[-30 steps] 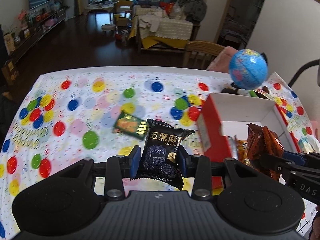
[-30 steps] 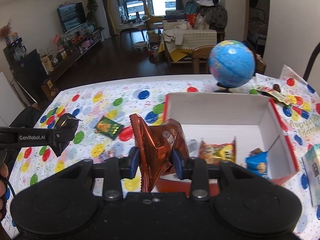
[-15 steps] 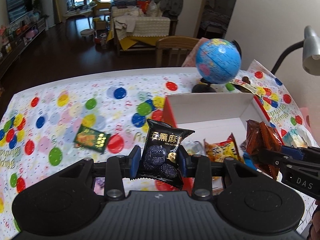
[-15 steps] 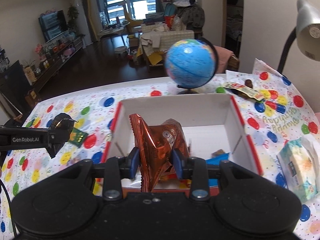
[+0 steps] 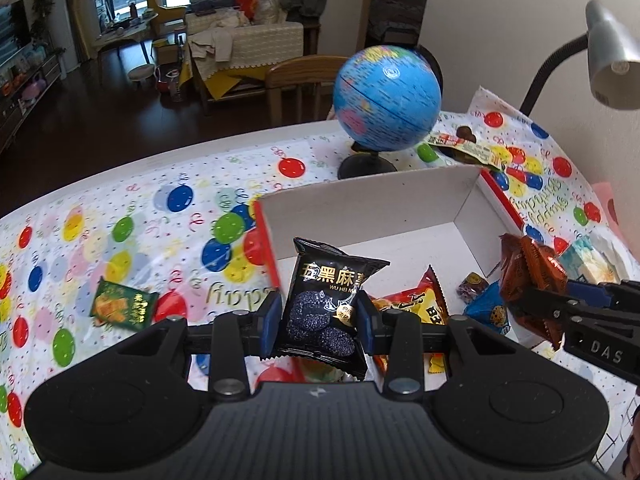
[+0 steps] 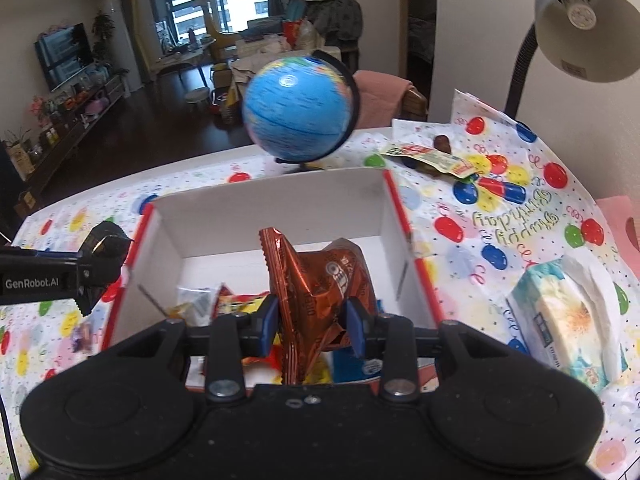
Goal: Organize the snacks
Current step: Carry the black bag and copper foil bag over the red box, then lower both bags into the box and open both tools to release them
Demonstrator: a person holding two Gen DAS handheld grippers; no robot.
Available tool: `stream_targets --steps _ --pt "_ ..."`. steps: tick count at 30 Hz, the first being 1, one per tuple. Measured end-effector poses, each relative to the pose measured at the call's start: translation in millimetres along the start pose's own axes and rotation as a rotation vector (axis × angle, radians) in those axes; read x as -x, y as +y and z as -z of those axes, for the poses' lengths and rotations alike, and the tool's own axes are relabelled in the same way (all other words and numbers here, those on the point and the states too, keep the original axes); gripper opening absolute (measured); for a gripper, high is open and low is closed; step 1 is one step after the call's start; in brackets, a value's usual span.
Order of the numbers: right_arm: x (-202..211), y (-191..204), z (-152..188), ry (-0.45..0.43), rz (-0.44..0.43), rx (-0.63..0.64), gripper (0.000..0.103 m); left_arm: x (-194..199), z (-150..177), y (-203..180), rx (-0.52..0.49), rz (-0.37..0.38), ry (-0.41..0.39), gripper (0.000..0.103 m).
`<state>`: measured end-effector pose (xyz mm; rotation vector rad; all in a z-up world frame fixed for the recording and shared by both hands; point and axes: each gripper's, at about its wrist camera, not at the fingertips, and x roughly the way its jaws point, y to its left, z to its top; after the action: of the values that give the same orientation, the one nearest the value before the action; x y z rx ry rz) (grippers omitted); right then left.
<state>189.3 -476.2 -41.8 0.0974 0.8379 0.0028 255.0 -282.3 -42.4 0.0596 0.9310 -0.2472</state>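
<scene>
My left gripper [image 5: 318,326] is shut on a black snack packet [image 5: 326,300] with gold lettering, held over the near left corner of a white box with red rims [image 5: 360,208]. My right gripper [image 6: 312,326] is shut on a crumpled brown foil packet [image 6: 320,284], held above the same box [image 6: 272,208]. In the left wrist view that brown packet [image 5: 528,268] hangs at the box's right side. Inside the box lie a yellow-orange packet [image 5: 416,304], a blue cookie packet [image 5: 488,312] and a small purple one [image 5: 470,286]. A green packet [image 5: 122,304] lies on the tablecloth left of the box.
A blue globe [image 5: 386,100] stands just behind the box. A grey desk lamp [image 6: 580,20] leans in from the right. A tissue pack [image 6: 568,320] lies right of the box, with a wrapper [image 6: 432,158] and a brown object at the back right. The balloon-print cloth [image 5: 120,224] covers the table.
Both grippers have travelled right across the table with their packets, from beside the box to above it. The green packet has slid left in the left wrist view. Grips are unchanged.
</scene>
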Motion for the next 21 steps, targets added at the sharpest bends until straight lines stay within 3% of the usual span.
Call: stream_targets --steps 12,21 --pt "-42 -26 9 0.075 0.027 0.000 0.035 -59 -3 -23 -0.056 -0.007 0.074 0.038" --pt "-52 -23 4 0.074 0.026 0.014 0.037 -85 1 -30 -0.104 -0.016 0.123 0.038"
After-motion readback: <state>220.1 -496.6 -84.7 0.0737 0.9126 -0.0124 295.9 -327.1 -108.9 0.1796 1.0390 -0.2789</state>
